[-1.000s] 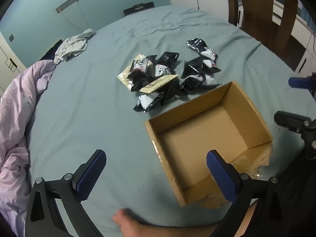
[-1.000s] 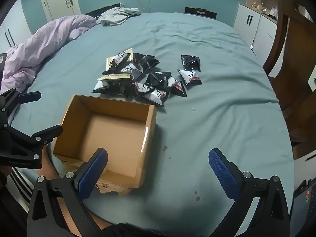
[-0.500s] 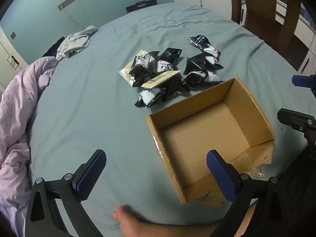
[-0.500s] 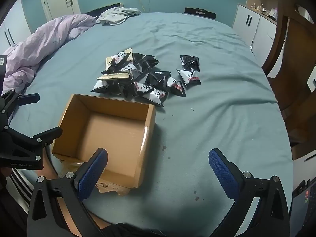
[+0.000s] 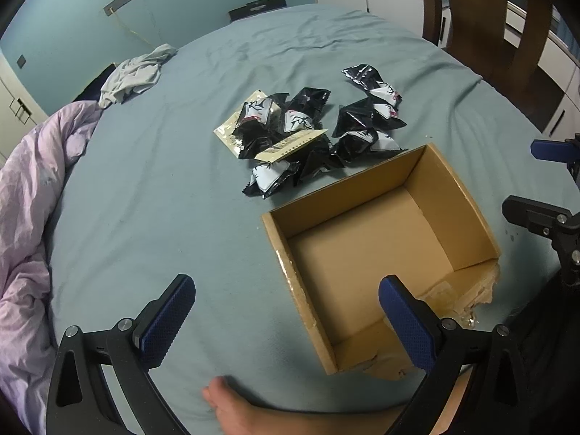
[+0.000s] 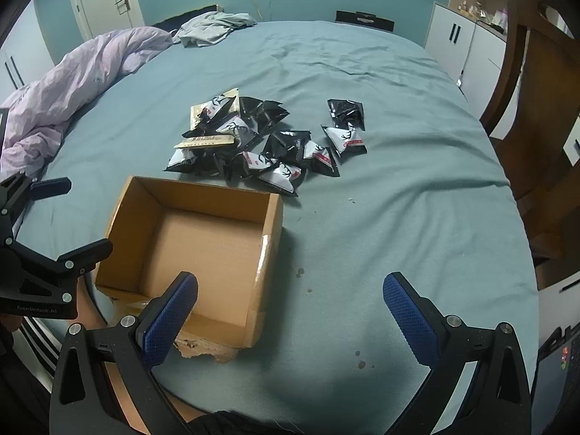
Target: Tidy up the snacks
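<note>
An empty open cardboard box (image 5: 453,195) (image 6: 123,206) sits on the blue-grey bed sheet near me. Behind it lies a pile of black-and-white snack packets (image 5: 311,134) (image 6: 268,145), with a beige flat packet (image 5: 290,145) (image 6: 204,141) on top. My left gripper (image 5: 286,319) is open and empty, held over the box's near left corner. My right gripper (image 6: 290,315) is open and empty, over the box's near right corner. Each gripper shows at the edge of the other's view.
A lilac duvet (image 5: 25,199) (image 6: 72,72) is heaped along the left side. A grey garment (image 5: 134,72) (image 6: 214,25) lies at the far edge. A wooden chair (image 6: 536,108) (image 5: 507,21) stands to the right. My bare foot (image 5: 232,406) rests by the near edge.
The left gripper has moved slightly forward, so the snack pile and box appear lower in its view. The right gripper has barely moved. Both stay open.
</note>
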The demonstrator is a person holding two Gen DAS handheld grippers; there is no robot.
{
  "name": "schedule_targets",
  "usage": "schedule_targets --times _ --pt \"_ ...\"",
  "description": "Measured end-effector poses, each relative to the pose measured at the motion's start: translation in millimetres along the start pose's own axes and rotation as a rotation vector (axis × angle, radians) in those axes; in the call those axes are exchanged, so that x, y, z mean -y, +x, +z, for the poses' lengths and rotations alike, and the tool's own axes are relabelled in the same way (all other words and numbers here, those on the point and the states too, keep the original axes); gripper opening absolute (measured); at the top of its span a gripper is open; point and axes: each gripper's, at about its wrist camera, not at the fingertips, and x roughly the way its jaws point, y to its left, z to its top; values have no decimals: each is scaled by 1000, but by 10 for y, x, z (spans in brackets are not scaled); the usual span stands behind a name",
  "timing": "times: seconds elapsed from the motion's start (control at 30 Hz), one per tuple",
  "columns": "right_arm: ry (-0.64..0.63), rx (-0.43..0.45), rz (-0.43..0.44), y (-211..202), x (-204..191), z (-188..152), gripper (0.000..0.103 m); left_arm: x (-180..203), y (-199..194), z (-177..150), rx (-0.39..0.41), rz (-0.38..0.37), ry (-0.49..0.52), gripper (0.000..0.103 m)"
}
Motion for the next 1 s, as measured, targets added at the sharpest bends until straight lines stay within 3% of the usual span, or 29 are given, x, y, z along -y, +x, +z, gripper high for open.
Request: schedule_targets --times 0.57,0.8,1.0 --pt "35 -15 29 75 99 105 103 23 -30 28 14 -1 16 103" --pt "69 -30 47 282 250 404 103 5 -29 57 16 -21 4 103" --pt "140 -74 29 742 478 742 103 -39 -10 74 23 -23 -9 103"
